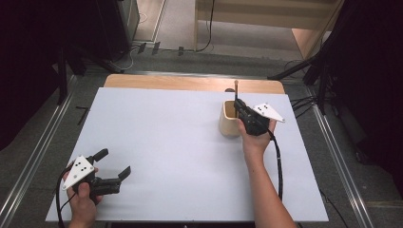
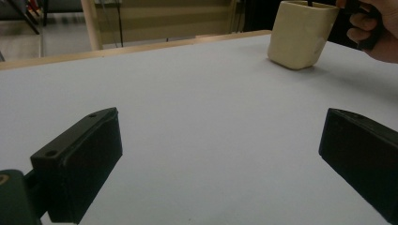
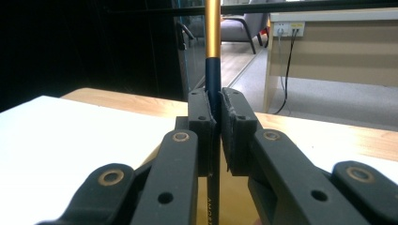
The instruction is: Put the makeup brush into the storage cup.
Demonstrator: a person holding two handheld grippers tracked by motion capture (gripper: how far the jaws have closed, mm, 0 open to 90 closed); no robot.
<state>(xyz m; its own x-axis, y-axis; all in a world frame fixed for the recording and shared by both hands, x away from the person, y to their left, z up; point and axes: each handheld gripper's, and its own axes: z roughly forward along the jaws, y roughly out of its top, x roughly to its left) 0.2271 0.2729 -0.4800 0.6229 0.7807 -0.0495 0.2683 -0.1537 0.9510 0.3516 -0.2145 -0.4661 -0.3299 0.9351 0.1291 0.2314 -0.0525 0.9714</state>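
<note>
A wide white counter [image 1: 180, 142] with a strip of bare wood along its far edge carries a cream, square-sided cup [image 1: 229, 119], which stands upright well toward the far right part of the surface. Taking that cup as the landmark, the left gripper [image 1: 114, 164] rests on the counter far from it, at the near left corner, held by the person's left hand [image 1: 84, 199]; its jaws are spread wide apart with nothing between them, and in the left gripper view the cup [image 2: 300, 35] stands well beyond them, up toward the far right. The right gripper [image 1: 236, 105] hangs directly over the cup's open mouth, with the right hand [image 1: 256, 137] just beside the cup on its right. Its jaws are closed tight on a thin pencil-like stick [image 3: 212, 47], dark blue where the jaws grip it and gold above, standing upright with its lower end going down into the cup and its top rising above the cup's rim [image 1: 236, 88].
</note>
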